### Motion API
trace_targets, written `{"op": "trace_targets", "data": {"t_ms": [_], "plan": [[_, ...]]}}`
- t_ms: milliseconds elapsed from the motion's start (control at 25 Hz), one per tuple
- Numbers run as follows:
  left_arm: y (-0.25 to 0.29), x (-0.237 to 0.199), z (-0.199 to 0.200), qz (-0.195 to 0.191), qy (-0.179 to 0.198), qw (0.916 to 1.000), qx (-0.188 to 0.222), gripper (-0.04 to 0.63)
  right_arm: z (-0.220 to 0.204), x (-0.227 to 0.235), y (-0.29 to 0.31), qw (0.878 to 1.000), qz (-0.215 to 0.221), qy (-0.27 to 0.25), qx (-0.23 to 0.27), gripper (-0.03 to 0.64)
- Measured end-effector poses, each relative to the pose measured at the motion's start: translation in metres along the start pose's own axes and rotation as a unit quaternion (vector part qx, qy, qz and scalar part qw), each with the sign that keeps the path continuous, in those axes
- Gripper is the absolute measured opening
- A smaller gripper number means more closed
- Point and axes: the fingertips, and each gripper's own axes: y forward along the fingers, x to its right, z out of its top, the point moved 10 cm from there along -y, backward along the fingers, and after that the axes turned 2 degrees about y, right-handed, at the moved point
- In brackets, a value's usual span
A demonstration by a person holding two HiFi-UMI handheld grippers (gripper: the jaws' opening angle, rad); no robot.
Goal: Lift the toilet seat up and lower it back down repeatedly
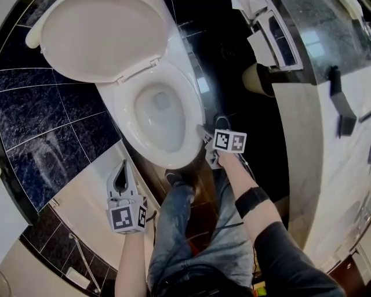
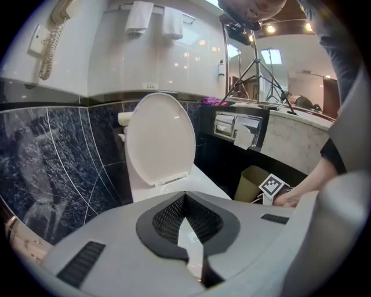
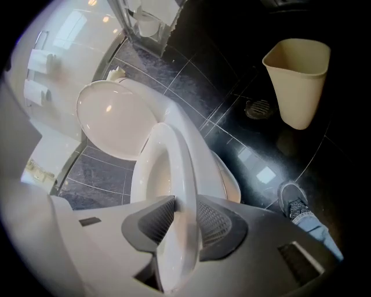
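Head view, toilet seat: a white ring lying over the bowl, near the middle of the picture.
Head view, lid: raised, leaning back toward the dark tiled wall.
Head view, right gripper: at the seat's right front edge, tips on the rim.
Head view, left gripper: low on the left, well apart from the toilet.
Head view, in the way: the person's jeans and a dark shoe stand just in front of the bowl, between the two grippers.
Head view, around: a beige bin on the dark floor right of the toilet. A paper holder is set in the front of the marble counter.
Left gripper view, jaws: pressed together at the tips, with nothing between them.
Left gripper view, ahead: the upright lid stands beyond the tips, with the white toilet body below it.
Left gripper view, around: a wall phone with a coiled cord at upper left, and folded towels high on the pale wall. A tripod stands on the counter. At right, the person's other hand is beside a marker cube.
Right gripper view, jaws: pinching the toilet seat's edge, one dark pad on each side of the white rim.
Right gripper view, around: the bin stands on glossy dark floor, with a round floor drain just beside it. The shoe and a jeans hem are at lower right.
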Motion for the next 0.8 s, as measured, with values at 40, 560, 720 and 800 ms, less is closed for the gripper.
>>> {"op": "trace_targets", "data": {"t_ms": [40,560,720,800], "plan": [[0.0,0.001,-0.001,-0.001,-0.001,1.0,-0.002,0.0,0.0,0.0,0.0,1.0,0.001,0.006,0.002,0.13],[-0.003,0.015,0.002,-0.013,-0.008,0.9998,-0.01,0.0,0.006,-0.017,-0.018,1.0,0.007,0.026,-0.004,0.123],[-0.015,0.018,0.008,-0.014,-0.013,0.9998,-0.009,0.0,0.013,-0.036,-0.035,0.999,0.011,0.029,-0.011,0.119],[-0.026,0.02,0.013,-0.014,-0.017,0.9997,-0.009,0.0,0.019,-0.049,-0.044,0.999,0.011,0.028,-0.019,0.119]]}}
